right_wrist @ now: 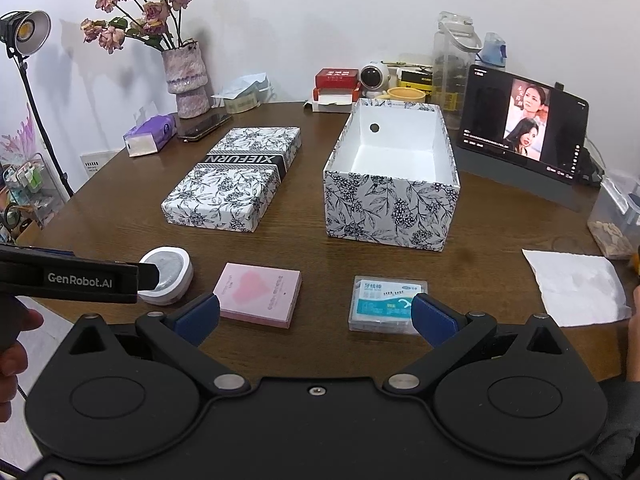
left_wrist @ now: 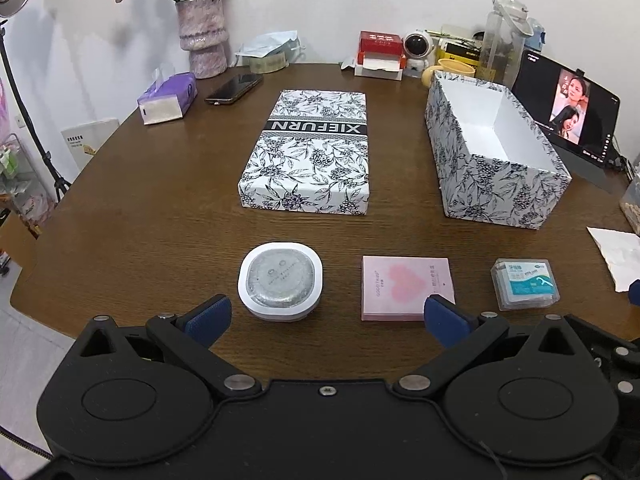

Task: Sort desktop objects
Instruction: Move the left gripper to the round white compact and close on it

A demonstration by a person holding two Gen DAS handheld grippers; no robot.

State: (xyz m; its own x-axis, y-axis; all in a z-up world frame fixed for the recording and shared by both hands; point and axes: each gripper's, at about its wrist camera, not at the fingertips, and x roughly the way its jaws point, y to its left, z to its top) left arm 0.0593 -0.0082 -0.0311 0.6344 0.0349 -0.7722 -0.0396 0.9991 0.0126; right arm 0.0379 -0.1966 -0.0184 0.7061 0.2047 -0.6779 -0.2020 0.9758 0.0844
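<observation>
Your left gripper (left_wrist: 327, 318) and right gripper (right_wrist: 316, 316) both hover spread, empty. At twelve o'clock, the floss case (right_wrist: 387, 303) looks light, slick (pinch its long sides); farther, the open box (right_wrist: 390, 208).

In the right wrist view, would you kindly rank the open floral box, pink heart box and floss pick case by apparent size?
1. Open floral box
2. Pink heart box
3. Floss pick case, only slightly smaller looking than the pink one.
</observation>
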